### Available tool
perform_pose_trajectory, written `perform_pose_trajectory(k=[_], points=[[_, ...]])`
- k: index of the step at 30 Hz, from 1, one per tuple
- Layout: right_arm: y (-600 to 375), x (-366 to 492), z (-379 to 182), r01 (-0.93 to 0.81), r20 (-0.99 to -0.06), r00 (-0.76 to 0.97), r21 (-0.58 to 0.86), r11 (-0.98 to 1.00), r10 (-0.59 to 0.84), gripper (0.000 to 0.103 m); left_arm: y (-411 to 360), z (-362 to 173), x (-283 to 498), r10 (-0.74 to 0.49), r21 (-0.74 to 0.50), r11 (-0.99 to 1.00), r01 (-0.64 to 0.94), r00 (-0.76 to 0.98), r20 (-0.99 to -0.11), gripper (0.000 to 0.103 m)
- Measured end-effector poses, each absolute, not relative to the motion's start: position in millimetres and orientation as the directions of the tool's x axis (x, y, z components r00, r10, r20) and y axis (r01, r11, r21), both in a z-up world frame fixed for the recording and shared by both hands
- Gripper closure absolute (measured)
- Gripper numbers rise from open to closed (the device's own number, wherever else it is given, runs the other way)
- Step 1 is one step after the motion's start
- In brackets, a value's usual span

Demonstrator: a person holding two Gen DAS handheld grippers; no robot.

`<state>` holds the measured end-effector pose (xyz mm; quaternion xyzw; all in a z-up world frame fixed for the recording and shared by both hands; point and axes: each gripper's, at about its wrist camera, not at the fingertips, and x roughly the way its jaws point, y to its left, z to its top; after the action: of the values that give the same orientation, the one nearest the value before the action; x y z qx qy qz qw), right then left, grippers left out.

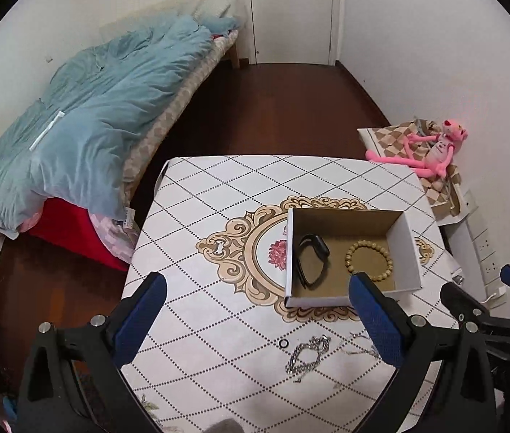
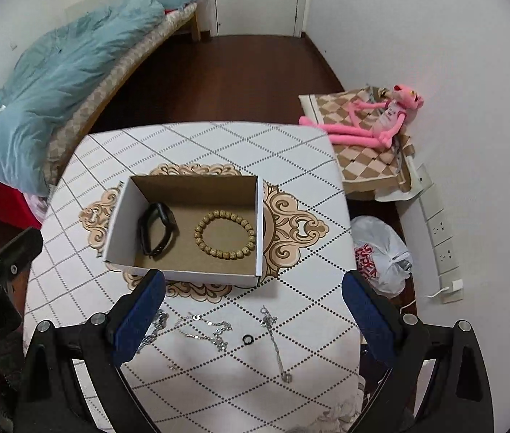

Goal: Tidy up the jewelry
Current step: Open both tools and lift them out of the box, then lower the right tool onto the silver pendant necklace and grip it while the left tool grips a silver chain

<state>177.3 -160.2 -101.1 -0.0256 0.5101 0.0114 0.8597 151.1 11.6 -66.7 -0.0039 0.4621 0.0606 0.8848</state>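
Both claws, left claw (image 1: 258, 315) and right claw (image 2: 253, 312), hang released over the diamond-patterned tabletop (image 2: 197, 144), its cardboard box (image 2: 121, 223) mid-tabletop, silver chains (image 2: 204, 328) along the near edge, a bed (image 1: 85, 108) beyond.

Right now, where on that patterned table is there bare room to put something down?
The far tablecloth beyond the open cardboard box is bare, and so is the strip left of the box. The near edge is crowded with silver chains and a small black ring.

Place: I see a home bedroom.
Ahead-left of my claw: bed (image 1: 117, 83), blue duvet (image 1: 85, 122).
Ahead-right: pink plush toy (image 1: 431, 148).
Straight ahead: closed door (image 1: 291, 11).
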Motion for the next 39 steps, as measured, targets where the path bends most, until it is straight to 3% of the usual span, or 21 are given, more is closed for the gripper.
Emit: perform_pose_trajectory(k=[13,25,27,34,37,39], points=[[-164,129,-86,-0.035,-0.863,0.505,0.018,0.999,0.033,0.004,19,-64,106,0.110,0.034,0.989,-0.143,0.571,-0.814,0.000],[-221,110,-194,0.132,-0.939,0.344,0.037,0.991,-0.011,0.004,24,-160,92,0.155,0.087,0.981,-0.174,0.427,-0.891,0.000],[-228,108,-215,0.152,-0.949,0.315,0.036,0.988,-0.014,0.015,24,-175,90,0.163,0.099,0.980,-0.175,0.398,-0.903,0.000],[-236,95,-259,0.174,-0.962,0.270,0.000,0.985,-0.047,0.037,18,-205,81,0.147,0.100,0.983,-0.153,0.335,-0.931,0.000],[-234,92,-259,0.165,-0.949,0.308,-0.021,0.986,-0.072,0.064,9,-211,81,0.140,0.104,0.987,-0.124,0.330,-0.934,0.000],[-233,92,-258,0.157,-0.940,0.332,-0.023,0.987,-0.075,0.092,1,-212,80,0.124,0.095,0.990,-0.104,0.335,-0.934,0.000]])
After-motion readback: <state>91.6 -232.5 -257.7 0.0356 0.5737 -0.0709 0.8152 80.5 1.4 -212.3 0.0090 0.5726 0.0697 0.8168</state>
